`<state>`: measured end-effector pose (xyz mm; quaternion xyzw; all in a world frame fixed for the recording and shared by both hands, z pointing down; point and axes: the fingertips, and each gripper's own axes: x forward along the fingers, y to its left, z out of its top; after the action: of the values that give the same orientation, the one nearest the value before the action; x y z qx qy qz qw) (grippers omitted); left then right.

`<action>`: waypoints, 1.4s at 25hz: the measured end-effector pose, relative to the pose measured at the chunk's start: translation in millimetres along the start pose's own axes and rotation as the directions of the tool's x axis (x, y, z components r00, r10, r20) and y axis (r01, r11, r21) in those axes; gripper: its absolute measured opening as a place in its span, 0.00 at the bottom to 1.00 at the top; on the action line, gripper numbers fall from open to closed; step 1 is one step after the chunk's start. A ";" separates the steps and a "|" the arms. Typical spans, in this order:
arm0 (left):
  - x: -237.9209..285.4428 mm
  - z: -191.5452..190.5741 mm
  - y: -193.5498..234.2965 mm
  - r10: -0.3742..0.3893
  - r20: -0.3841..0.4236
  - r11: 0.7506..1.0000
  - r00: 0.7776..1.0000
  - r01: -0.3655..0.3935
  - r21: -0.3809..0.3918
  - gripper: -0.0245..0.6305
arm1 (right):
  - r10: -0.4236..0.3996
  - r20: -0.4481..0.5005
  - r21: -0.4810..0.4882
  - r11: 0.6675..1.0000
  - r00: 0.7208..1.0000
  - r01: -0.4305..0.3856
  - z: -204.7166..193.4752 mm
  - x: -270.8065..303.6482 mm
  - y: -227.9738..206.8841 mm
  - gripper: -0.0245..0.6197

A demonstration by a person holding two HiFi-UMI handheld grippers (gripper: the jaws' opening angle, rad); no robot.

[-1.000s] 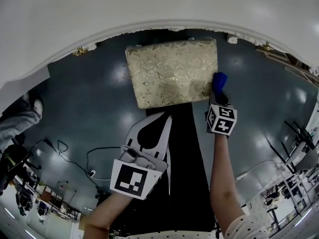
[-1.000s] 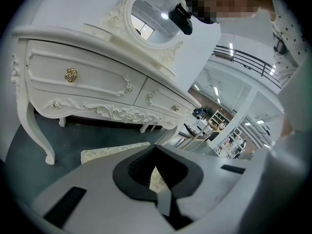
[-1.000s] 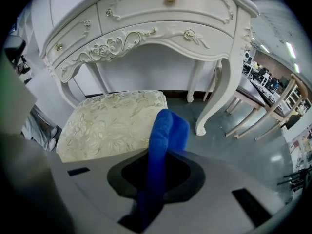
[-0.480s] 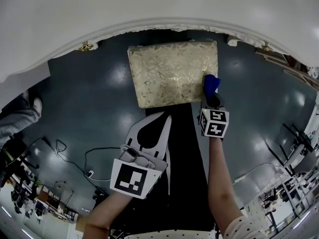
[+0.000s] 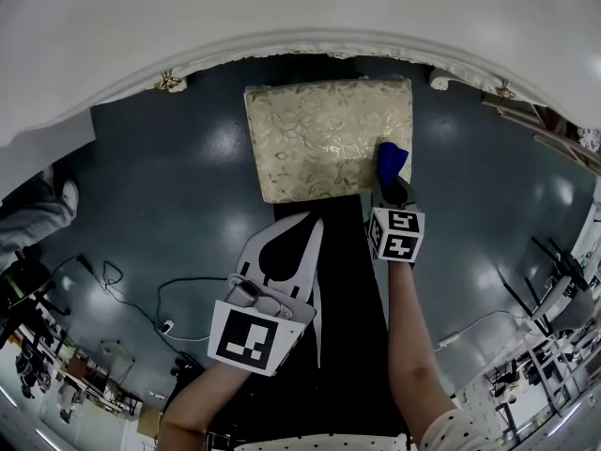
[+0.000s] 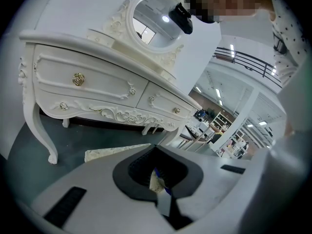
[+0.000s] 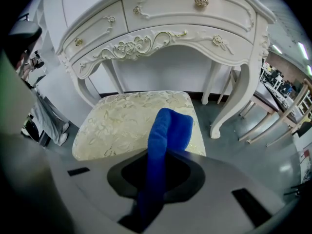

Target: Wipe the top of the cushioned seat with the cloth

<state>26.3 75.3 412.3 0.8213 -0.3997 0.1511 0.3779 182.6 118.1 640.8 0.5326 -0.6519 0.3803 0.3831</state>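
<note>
- Blue, soft and thick is the cloth; it is folded into a long roll with a rounded end.
- Pale gold brocade with a leaf pattern covers the cushioned seat, which is a rectangle with rounded corners on a glossy dark floor.
- Behind the seat a white carved dressing table with gold knobs is seen.
- The cloth is clamped between the jaws of the right gripper. Its long axis runs straight out from the jaws toward the dressing table, and its free end lies over the near right part of the seat.
- The jaws of the left gripper are brought together with nothing between them, and it is held well apart from the seat.
- One second ago the cloth was seen beyond the right edge of the seat; now it has been moved inward over the cushion. The left gripper has not been moved.
</note>
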 end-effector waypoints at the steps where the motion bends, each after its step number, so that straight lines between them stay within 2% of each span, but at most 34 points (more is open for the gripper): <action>1: -0.4 0.0 0.5 0.001 0.002 1.000 1.000 -0.001 -0.001 0.03 | 0.002 0.000 -0.003 1.000 1.000 -0.002 0.2 0.4 1.8 0.14; 35: -10.6 -1.8 15.1 0.023 0.013 0.999 1.000 -0.023 -0.033 0.03 | 0.083 -0.003 -0.015 0.996 0.997 -0.083 3.0 4.9 64.8 0.14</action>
<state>8.1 76.5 415.2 0.8115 -0.4140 0.1432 0.3866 117.8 122.8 638.2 0.5017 -0.6758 0.3914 0.3720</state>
